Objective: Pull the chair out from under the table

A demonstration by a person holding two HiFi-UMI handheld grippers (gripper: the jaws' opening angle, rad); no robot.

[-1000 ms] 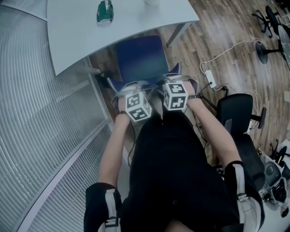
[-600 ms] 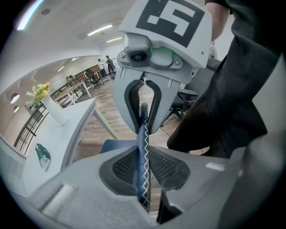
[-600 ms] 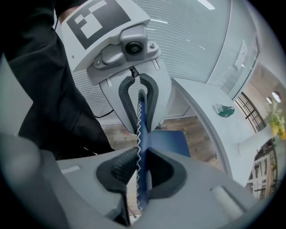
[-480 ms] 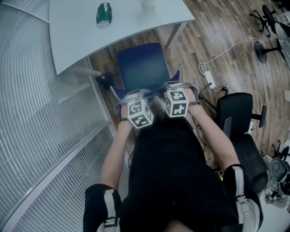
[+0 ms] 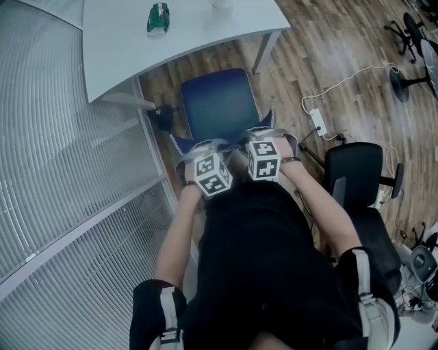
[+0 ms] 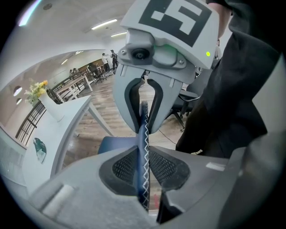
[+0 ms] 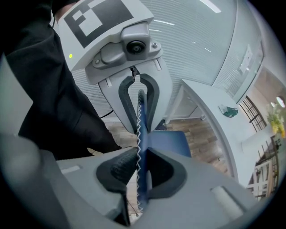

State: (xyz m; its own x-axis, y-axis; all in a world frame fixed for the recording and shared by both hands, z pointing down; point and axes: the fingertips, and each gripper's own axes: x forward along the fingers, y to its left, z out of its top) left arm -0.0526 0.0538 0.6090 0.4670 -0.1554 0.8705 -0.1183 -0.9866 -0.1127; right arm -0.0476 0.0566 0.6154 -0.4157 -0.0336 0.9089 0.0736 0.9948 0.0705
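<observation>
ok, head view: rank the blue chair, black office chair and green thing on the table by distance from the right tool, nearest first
1. blue chair: backrest edge clamped in the right tool.
2. black office chair: close by, on the tool's right.
3. green object: far off, ahead and to the left, on the table.

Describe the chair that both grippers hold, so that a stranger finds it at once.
Start at the white table at the top of the head view. Just in front of its near edge stands the blue chair. Its blue seat sets it apart from the black office chair at the right.
</observation>
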